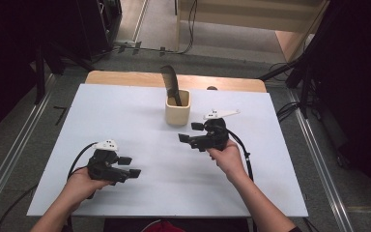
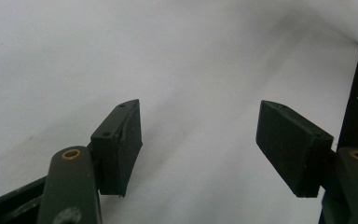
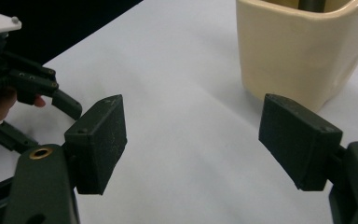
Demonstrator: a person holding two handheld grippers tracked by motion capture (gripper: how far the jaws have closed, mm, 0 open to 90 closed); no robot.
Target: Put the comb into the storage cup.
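Left gripper (image 1: 130, 166) sits near the worktop (image 1: 140, 193) edge, fingers wide, empty. Right gripper (image 1: 189, 133), fingers wide and empty too, is nearer the cup (image 1: 178, 107); its upright tool (image 1: 170, 83), probably a spatula, leans slightly left.

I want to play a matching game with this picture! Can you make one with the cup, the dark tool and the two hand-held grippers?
Things:
1. cup
2. dark tool
3. left hand-held gripper
4. right hand-held gripper

Matches:
A. stands inside the cup
B. cream coloured, at the table's far middle
C. open, close beside the cup
D. open, over bare table near the front

Pairs: 1-B, 2-A, 3-D, 4-C
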